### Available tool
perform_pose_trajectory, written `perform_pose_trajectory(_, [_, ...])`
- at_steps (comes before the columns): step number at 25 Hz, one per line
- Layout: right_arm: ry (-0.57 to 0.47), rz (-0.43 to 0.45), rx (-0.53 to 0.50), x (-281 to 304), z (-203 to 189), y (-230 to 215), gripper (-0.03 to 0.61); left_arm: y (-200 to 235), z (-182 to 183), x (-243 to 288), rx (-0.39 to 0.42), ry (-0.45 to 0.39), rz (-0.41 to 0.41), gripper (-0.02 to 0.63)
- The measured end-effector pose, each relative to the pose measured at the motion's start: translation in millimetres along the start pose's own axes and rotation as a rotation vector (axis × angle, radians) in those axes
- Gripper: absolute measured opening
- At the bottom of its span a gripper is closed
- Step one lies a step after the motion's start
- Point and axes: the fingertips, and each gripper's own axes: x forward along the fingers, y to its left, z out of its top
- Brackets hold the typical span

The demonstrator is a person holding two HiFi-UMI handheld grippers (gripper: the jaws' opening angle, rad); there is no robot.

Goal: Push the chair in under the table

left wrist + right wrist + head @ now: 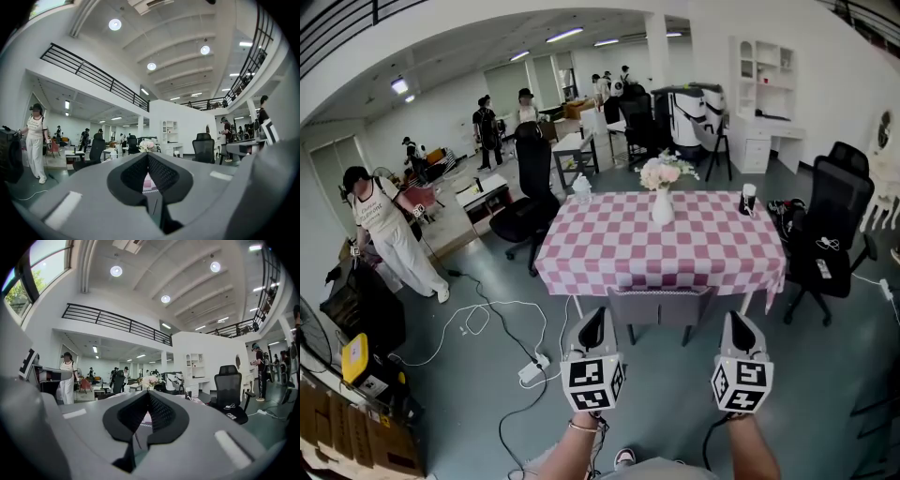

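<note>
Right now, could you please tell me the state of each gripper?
Left gripper: jaws closed, holding nothing.
Right gripper: jaws closed, holding nothing.

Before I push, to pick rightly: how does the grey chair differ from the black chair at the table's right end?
The grey chair has a low plain back; the black chair a tall one with a headrest. Beside the table, grey chair: near side; black chair: right end. Both are unoccupied.
</note>
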Motion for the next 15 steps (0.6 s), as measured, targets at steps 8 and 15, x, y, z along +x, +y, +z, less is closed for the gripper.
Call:
perform_pose_trajectory(8, [-0.004, 0.013, -0.036, 2, 8, 17, 0.008, 5, -4, 1, -0.03, 0.007, -0.015, 0.0])
perform_pose_trajectory(15, [-0.012, 0.014, -0.037, 0, 13, 19, 0.008, 8, -5, -2, -0.046, 0.012, -0.017, 0.0])
